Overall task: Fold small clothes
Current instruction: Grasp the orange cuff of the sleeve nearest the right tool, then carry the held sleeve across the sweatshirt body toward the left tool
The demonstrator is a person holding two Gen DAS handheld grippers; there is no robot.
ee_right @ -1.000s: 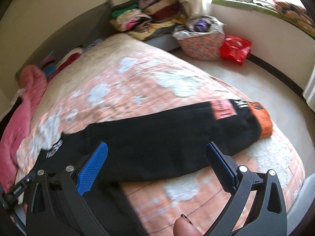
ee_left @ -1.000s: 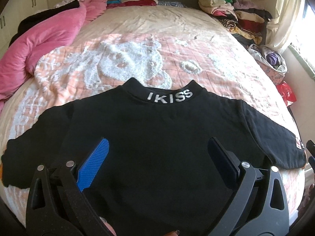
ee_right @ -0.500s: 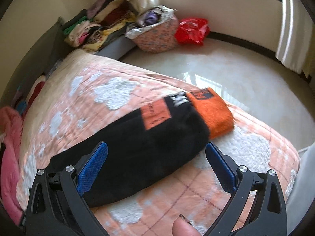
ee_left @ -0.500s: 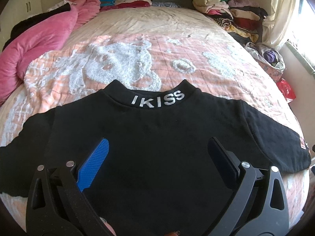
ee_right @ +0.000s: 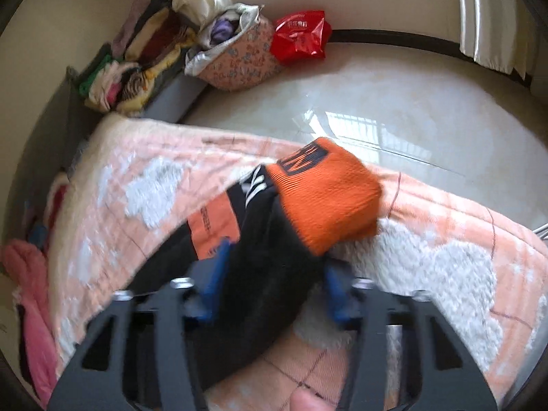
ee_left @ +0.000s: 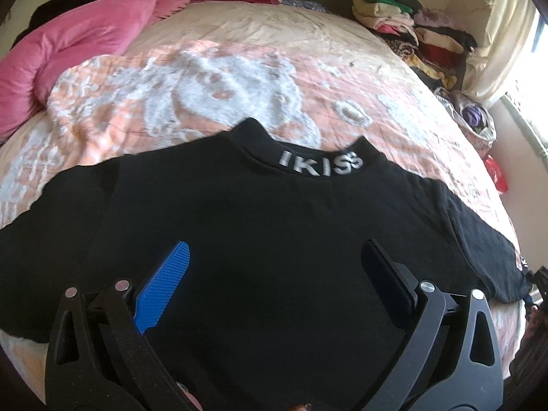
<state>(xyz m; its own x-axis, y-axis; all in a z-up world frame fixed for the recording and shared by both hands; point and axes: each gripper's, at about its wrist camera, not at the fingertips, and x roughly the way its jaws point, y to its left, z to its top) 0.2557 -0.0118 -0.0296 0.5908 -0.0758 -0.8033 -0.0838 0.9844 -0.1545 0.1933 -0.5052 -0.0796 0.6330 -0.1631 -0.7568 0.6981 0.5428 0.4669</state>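
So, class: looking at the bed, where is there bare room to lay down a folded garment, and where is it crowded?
Free: the quilt between the black sweater collar and the pillows, bordered left by the pink duvet. Crowded: the near half under the sweater, and the far right corner with the stacked clothes.

Left gripper [ee_left: 274, 267] spread wide over black sweater [ee_left: 260, 226] on bed [ee_left: 239, 78]

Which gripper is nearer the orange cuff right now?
Right. The right gripper straddles the black sleeve just behind the orange cuff. The left gripper hangs open over the sweater's body, well away from that cuff.
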